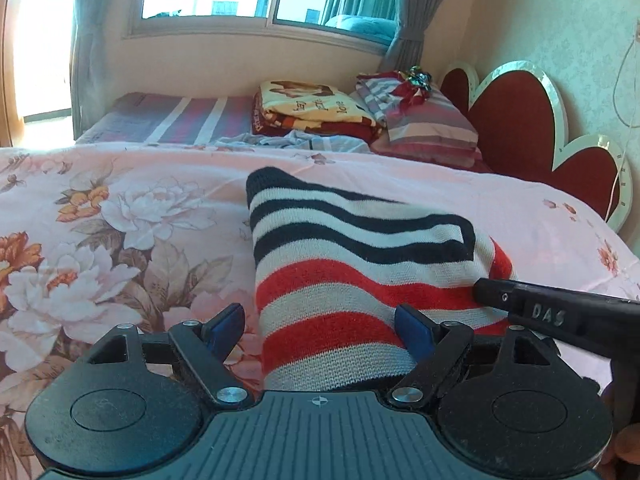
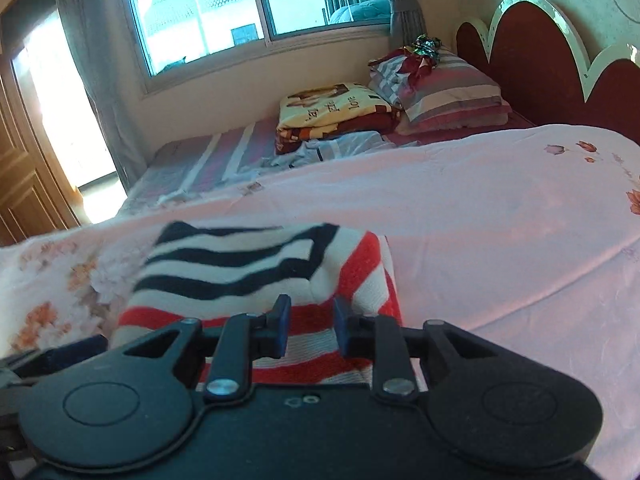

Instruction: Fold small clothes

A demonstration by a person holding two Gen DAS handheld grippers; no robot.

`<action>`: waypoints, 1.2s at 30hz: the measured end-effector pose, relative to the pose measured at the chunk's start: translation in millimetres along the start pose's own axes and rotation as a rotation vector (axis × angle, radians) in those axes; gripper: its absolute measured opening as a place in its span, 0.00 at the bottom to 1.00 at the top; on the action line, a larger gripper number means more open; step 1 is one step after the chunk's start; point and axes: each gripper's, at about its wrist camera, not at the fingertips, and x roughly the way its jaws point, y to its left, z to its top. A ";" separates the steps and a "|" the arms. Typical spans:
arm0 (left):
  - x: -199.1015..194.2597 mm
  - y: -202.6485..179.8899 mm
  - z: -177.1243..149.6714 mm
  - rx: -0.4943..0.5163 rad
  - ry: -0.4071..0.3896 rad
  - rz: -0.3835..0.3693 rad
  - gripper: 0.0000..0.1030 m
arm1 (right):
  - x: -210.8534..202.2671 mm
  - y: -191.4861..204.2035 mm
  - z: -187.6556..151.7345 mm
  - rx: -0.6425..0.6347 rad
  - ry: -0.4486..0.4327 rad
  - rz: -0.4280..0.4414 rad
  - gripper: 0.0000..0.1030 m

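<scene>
On the left we've got the floral bedspread (image 1: 100, 216), and our left claw (image 1: 320, 330) hangs over it with its blue pads spread wide. The striped knit garment (image 1: 340, 264) runs up between those pads, folded over itself, black-and-white stripes on top and red ones underneath. Can't tell if the pads actually touch it. Further right, our right claw (image 2: 308, 330) sits low over the red stripes near the garment's right edge, pads drawn close with a small gap; no cloth visibly pinched. Far right there's a scalloped red headboard (image 1: 516, 120).
</scene>
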 end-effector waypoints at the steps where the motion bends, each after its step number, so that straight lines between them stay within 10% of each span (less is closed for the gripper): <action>1: 5.1 -1.2 -2.7 -0.009 0.008 -0.009 0.80 | 7.6 0.2 -8.7 -0.053 -0.003 -0.039 0.13; 7: 16.6 0.9 -5.6 -0.060 0.030 -0.043 0.80 | 10.5 -12.3 -31.2 -0.092 -0.131 -0.082 0.11; 27: 58.0 19.7 20.7 -0.138 0.033 0.023 0.80 | 56.6 -33.6 7.9 0.085 -0.041 -0.104 0.21; 36: 11.6 19.1 9.7 -0.121 -0.018 -0.001 0.80 | 25.5 -26.9 9.8 0.072 -0.064 -0.071 0.24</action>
